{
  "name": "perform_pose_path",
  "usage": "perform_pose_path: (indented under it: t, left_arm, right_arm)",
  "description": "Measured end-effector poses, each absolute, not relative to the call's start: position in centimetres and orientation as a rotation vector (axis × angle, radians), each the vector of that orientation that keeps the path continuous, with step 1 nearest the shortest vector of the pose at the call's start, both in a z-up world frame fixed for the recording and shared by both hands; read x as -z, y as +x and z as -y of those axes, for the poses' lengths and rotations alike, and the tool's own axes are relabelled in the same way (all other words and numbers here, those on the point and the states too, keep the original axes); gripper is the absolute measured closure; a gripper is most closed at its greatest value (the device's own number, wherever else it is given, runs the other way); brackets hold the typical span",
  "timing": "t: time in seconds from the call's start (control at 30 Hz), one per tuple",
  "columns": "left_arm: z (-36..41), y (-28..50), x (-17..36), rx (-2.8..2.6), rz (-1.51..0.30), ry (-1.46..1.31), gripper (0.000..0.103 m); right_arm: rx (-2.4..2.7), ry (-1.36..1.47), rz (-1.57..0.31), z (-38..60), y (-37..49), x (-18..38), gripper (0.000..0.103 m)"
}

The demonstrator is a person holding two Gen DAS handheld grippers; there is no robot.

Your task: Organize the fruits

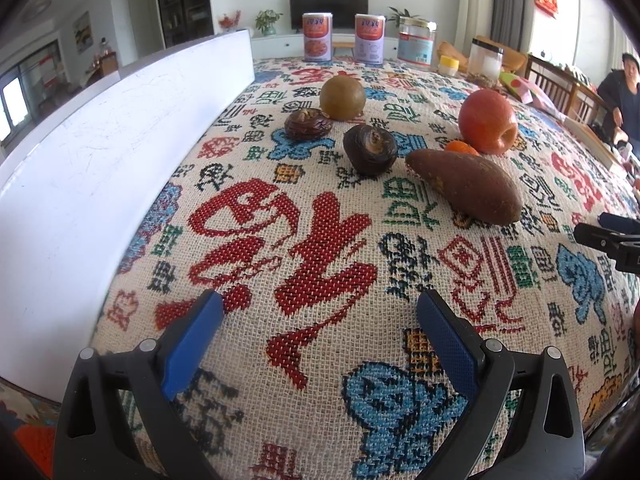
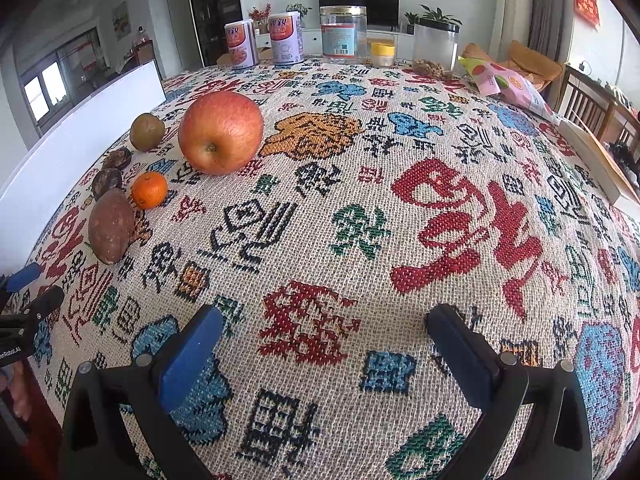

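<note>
On the patterned tablecloth lie a red apple (image 1: 487, 120) (image 2: 220, 133), a small orange (image 1: 461, 147) (image 2: 149, 189), a brown sweet potato (image 1: 466, 185) (image 2: 111, 225), a round olive-brown fruit (image 1: 342, 98) (image 2: 147, 131) and two dark wrinkled fruits (image 1: 370, 150) (image 1: 308, 123) (image 2: 107, 182) (image 2: 117, 159). My left gripper (image 1: 319, 312) is open and empty, well short of the fruits. My right gripper (image 2: 323, 326) is open and empty, right of the fruits. Each gripper's tip shows at the edge of the other's view (image 1: 600, 236) (image 2: 30, 292).
A white board (image 1: 100, 152) (image 2: 88, 120) stands along the table's left side. Two cans (image 1: 318, 37) (image 1: 369, 38), jars (image 1: 416, 42) (image 2: 435, 42), a yellow-lidded pot (image 2: 382, 53) and a snack bag (image 2: 508, 84) stand at the far edge. A person (image 1: 622, 96) sits at right.
</note>
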State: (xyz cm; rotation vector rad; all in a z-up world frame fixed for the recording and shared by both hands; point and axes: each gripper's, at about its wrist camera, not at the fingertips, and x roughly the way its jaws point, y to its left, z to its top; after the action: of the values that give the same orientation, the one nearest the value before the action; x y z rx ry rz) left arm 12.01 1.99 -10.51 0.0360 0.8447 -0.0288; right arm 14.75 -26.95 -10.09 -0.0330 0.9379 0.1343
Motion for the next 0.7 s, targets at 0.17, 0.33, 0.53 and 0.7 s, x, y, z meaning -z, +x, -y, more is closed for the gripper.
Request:
perform_pose_path:
  t: [0.17,0.33,0.53,0.7]
  left_arm:
    - [-2.0,12.0,10.5,0.029,-0.845,0.036,0.004]
    - [-2.1,12.0,10.5,0.035,-0.849,0.034,0.004]
    - [-2.9,12.9,9.2,0.103,-0.892,-0.046,0.007]
    - [-2.1,17.6,5.5,0.182,-0.858,-0.129,0.008]
  right_arm:
    - [-0.134,-0.033,-0.938,27.0,14.7,10.1,0.0]
    - [-0.134,-0.033,-0.938,27.0,14.7,10.1,0.0]
    - [-0.137,-0.026,-0.935,27.0,14.7,10.1,0.0]
    - [-0.141,-0.02,-0.934,27.1,14.7,10.0,0.0]
